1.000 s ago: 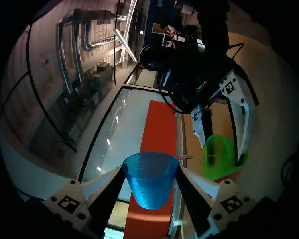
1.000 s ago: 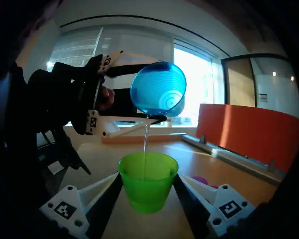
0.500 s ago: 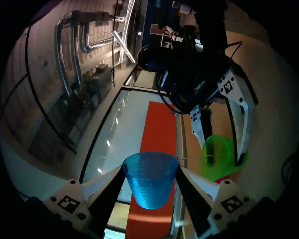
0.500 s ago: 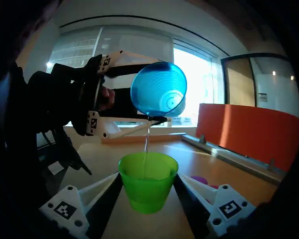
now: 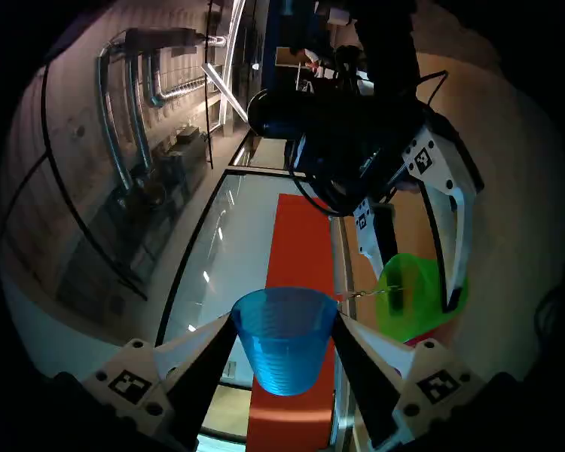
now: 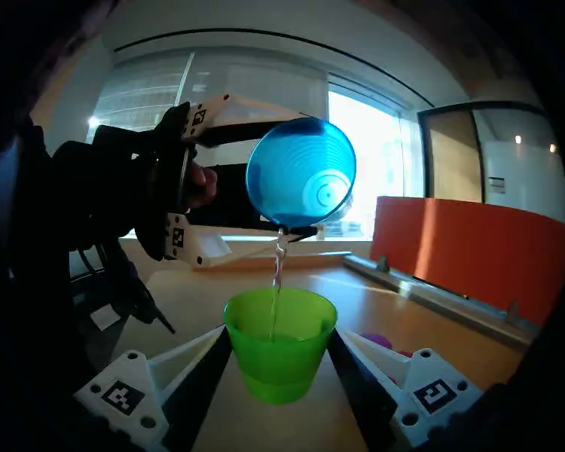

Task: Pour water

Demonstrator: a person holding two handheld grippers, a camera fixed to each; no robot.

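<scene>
Blue cup (image 6: 300,172), tipped, streams water (image 6: 276,264) into the green cup (image 6: 280,346).

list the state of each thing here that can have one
blue cup: tipped over above the green cup, pouring
water stream: flowing, a thin line from the blue cup's lower rim into the green cup
green cup: upright, some water in it
left gripper: fingers shut on the blue cup
right gripper: fingers shut on the green cup
</scene>
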